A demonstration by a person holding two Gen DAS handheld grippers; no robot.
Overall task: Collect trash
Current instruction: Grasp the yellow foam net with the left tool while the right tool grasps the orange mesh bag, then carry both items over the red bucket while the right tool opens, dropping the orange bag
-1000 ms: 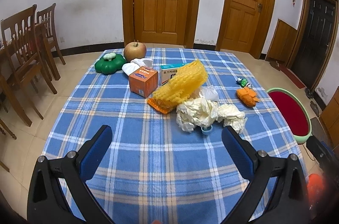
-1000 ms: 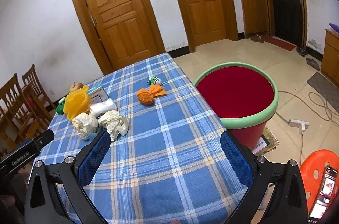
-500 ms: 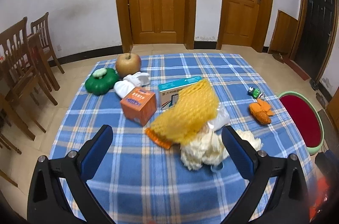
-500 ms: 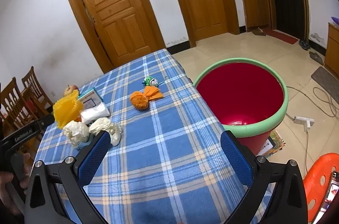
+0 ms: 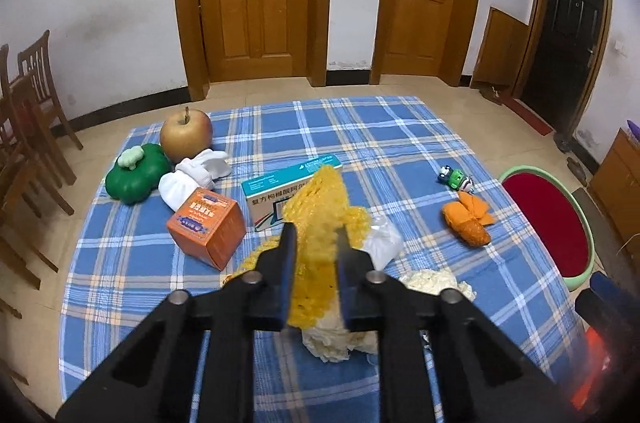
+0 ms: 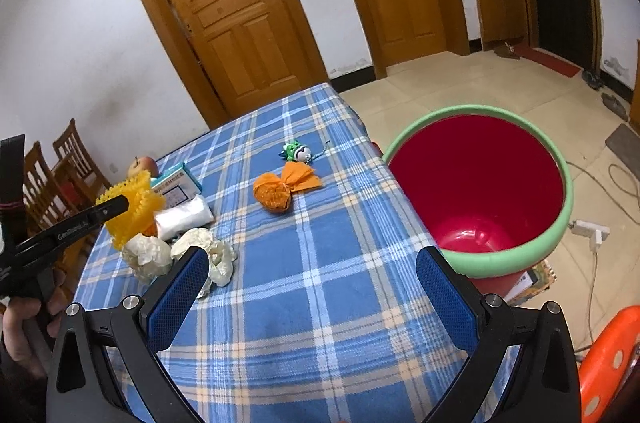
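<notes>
The left gripper [image 5: 316,243] has its jaws closed on the yellow net [image 5: 320,219], a foam mesh sleeve that stands up between the two black fingers near the middle of the table [image 5: 384,127]; the pads press it on both sides. In the right wrist view the same net [image 6: 134,211] is seen in the tip of the left gripper [image 6: 116,205], with a hand [image 6: 24,327] on the handle at the lower left. Just under and beside the net lie crumpled white tissues [image 5: 436,283], a clear plastic bag [image 5: 382,243] and a teal box [image 5: 280,183], which is partly hidden behind the net. To the left of the net stands an orange box [image 5: 208,227], and further toward the far left corner of the table are white socks [image 5: 196,175], a green pumpkin toy [image 5: 136,175] and an apple [image 5: 186,133]. Toward the right edge of the table lie an orange wrapper [image 5: 468,223] and a small green toy [image 5: 454,179], well apart from the net. The right gripper [image 6: 312,287] is wide open and holds nothing; it hangs over the near right part of the blue checked cloth. Beside the right edge of the table, on the floor, stands the red bin [image 6: 556,243] with a green rim, and I see nothing in it.
</notes>
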